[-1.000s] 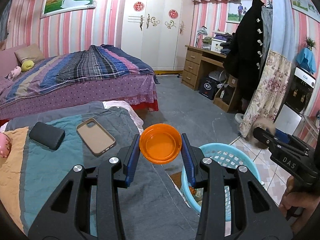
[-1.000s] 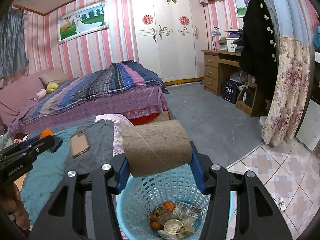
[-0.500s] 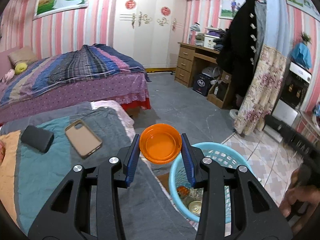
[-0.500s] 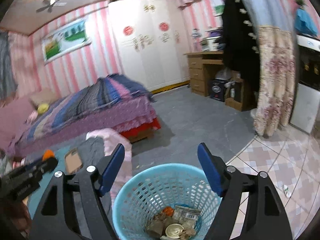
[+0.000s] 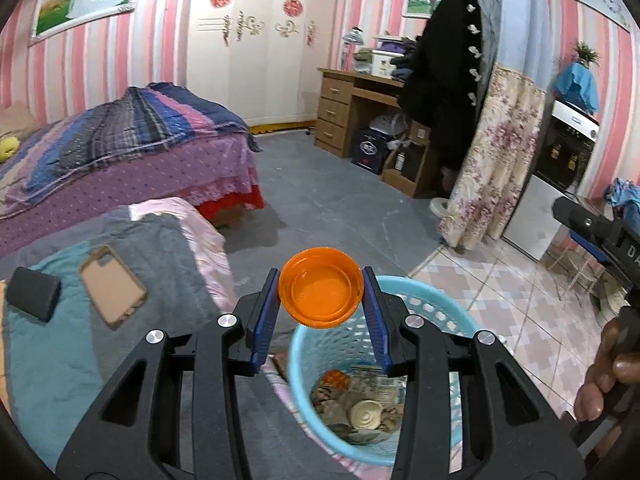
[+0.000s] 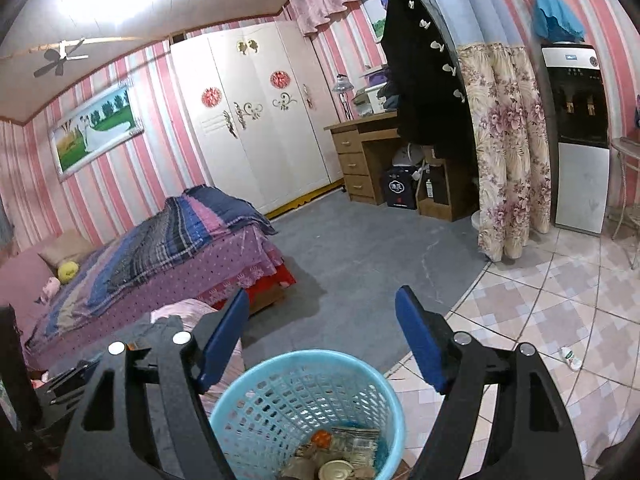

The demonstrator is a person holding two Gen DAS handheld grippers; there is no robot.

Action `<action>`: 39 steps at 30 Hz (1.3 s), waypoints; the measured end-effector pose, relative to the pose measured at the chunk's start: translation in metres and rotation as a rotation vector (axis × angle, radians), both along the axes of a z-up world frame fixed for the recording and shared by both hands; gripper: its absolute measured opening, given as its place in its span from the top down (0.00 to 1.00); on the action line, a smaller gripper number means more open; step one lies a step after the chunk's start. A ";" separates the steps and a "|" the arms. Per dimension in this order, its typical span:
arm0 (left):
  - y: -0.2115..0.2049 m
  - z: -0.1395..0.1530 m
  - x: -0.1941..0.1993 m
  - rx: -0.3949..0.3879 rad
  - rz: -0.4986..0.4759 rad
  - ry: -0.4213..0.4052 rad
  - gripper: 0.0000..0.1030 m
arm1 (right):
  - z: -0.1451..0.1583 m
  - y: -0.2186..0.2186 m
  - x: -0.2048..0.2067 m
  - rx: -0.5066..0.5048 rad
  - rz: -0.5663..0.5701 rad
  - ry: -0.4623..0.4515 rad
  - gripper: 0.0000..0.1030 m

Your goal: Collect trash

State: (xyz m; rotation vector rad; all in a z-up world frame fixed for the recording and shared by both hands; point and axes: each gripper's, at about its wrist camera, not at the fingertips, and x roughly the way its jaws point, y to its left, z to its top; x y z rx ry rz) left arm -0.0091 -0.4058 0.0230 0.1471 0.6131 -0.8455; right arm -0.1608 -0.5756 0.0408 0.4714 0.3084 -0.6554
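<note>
My left gripper (image 5: 320, 280) is shut on an orange plastic lid (image 5: 320, 294), pinched between its blue pads. It hangs over the near rim of a light blue trash basket (image 5: 440, 316). The basket holds several scraps, a round white lid and wrappers. In the right wrist view the same basket (image 6: 280, 396) sits just below my right gripper (image 6: 322, 324), which is open with nothing between its blue pads. The right gripper (image 5: 592, 236) also shows at the right edge of the left wrist view, held by a person's hand (image 5: 604, 372).
A bed cover at the left carries a tan phone case (image 5: 112, 286) and a black wallet-like case (image 5: 34, 294). A second bed (image 6: 160, 248), a wooden desk (image 6: 360, 160), a floral curtain (image 6: 508, 152) and a water dispenser (image 6: 576, 140) ring the grey floor. A small bottle (image 6: 570, 357) lies on the tiles.
The right gripper let go of the brown paper roll; its jaws now stand wide and empty. The left gripper carried the orange lid rightward over the basket.
</note>
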 end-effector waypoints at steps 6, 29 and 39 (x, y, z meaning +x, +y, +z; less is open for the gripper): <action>-0.013 -0.009 -0.009 0.011 -0.046 0.023 0.37 | -0.002 -0.008 -0.004 0.000 0.001 -0.005 0.28; 0.285 0.005 0.009 0.035 0.566 -0.134 0.05 | 0.007 0.095 0.075 -0.167 0.404 0.051 0.22; 0.346 -0.024 0.021 0.004 0.662 -0.100 0.05 | -0.014 0.179 0.115 -0.114 0.669 0.026 0.22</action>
